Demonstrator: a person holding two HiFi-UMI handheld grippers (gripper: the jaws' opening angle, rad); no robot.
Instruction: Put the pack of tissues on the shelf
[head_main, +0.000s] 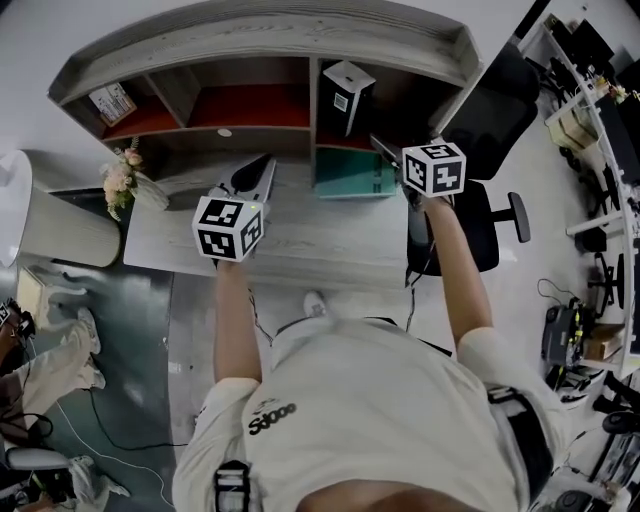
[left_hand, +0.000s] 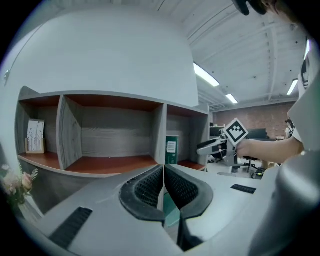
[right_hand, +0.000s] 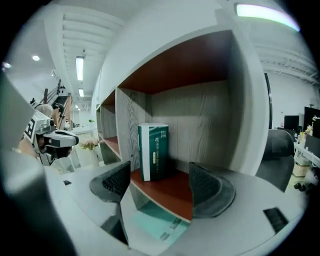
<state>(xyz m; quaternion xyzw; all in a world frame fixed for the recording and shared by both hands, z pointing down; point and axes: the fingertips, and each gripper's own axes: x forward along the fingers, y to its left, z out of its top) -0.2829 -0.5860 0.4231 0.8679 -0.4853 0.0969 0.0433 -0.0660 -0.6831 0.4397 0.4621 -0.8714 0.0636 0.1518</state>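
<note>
A green and white pack of tissues (head_main: 345, 95) stands upright on the red board of the shelf's (head_main: 260, 45) right compartment. In the right gripper view the pack (right_hand: 153, 151) stands just beyond my right gripper (right_hand: 159, 182), which is open with nothing between its jaws. In the head view the right gripper (head_main: 385, 150) is at that compartment's front edge. My left gripper (head_main: 262, 165) hovers over the desk (head_main: 300, 240) in front of the middle compartment. Its jaws are shut and hold nothing (left_hand: 163, 187). The left gripper view also shows the pack (left_hand: 171, 149) and the right gripper (left_hand: 220, 145).
A flat teal pack (head_main: 355, 172) lies on the desk under the right compartment, also seen as the teal pack (right_hand: 155, 225). A small card (head_main: 112, 102) stands in the left compartment. Flowers (head_main: 120, 180) sit at the desk's left end. A black office chair (head_main: 490, 120) stands at the right.
</note>
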